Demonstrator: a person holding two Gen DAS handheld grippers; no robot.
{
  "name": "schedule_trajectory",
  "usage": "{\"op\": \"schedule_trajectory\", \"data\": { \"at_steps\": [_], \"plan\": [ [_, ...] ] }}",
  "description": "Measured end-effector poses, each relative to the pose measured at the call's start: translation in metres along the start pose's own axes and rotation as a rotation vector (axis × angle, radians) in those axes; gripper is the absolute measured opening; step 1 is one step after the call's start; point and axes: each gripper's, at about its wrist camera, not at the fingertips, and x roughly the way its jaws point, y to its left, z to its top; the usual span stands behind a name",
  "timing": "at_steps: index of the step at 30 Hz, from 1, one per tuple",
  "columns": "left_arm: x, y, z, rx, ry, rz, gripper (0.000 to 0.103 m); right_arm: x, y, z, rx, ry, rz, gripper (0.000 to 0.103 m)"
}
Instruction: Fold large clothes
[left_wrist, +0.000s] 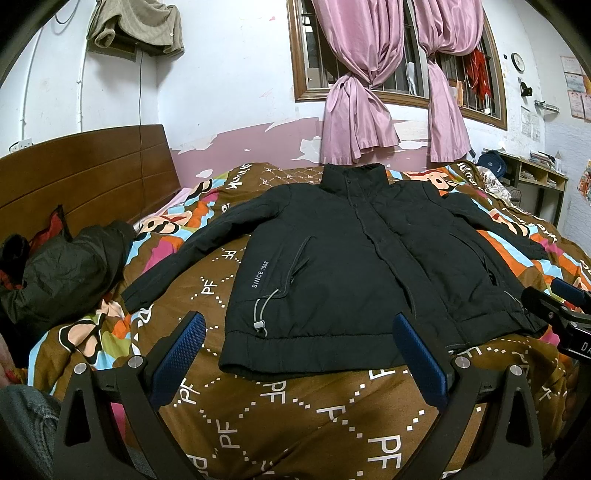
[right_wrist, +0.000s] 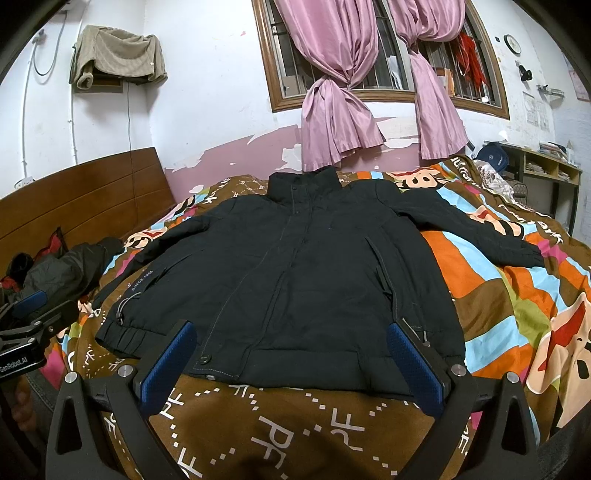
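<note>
Jacket (left_wrist: 354, 266) — black, padded, high collar, placket shut; spread front-up in the centre of both frames on the patterned quilt (left_wrist: 295, 424), collar toward the window (left_wrist: 391, 55) at upper centre, hem nearest the cameras. Sleeves spread out and down: one toward centre left, cuff (left_wrist: 129, 299) near a second dark garment (left_wrist: 62, 266) heaped at the left edge; the other toward centre right, cuff (right_wrist: 532, 254) on the orange and blue stripes. Unfolded as yet.

Handling, judged: soft and bulky, moderate weight, springy fill likely to push folds back open; smooth shell probably slippery against the pads. Elastic hem band and cuffs thicker, firmer — best purchase there or at a shoulder seam. Drawcord toggle (left_wrist: 260, 325) at lower left of the hem best avoided, likely to snag. A pinch should gather shell and lining together, or the outer layer may slide alone.

Left gripper (left_wrist: 299, 354): spread wide, nothing between the blue pads, poised just short of the hem at lower centre. Right gripper (right_wrist: 291, 358): likewise wide apart and empty, pads framing the hem's buttoned corner, not touching cloth as far as visible.

Wooden headboard (left_wrist: 85, 177) at centre left, pink curtains (left_wrist: 354, 74) above, desk (left_wrist: 539, 177) at far right — all well apart from the work.
</note>
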Motion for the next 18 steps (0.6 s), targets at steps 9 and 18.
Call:
{"op": "schedule_trajectory", "data": {
  "at_steps": [9,18],
  "plan": [
    [0.0000,0.0000,0.0000,0.000,0.000,0.001,0.099,0.0000,0.0031,0.0012,0.001,0.002,0.001,0.103],
    [0.0001,0.0001,0.0000,0.000,0.000,0.001,0.099,0.0007,0.0051,0.0016,0.002,0.002,0.001,0.103]
  ]
}}
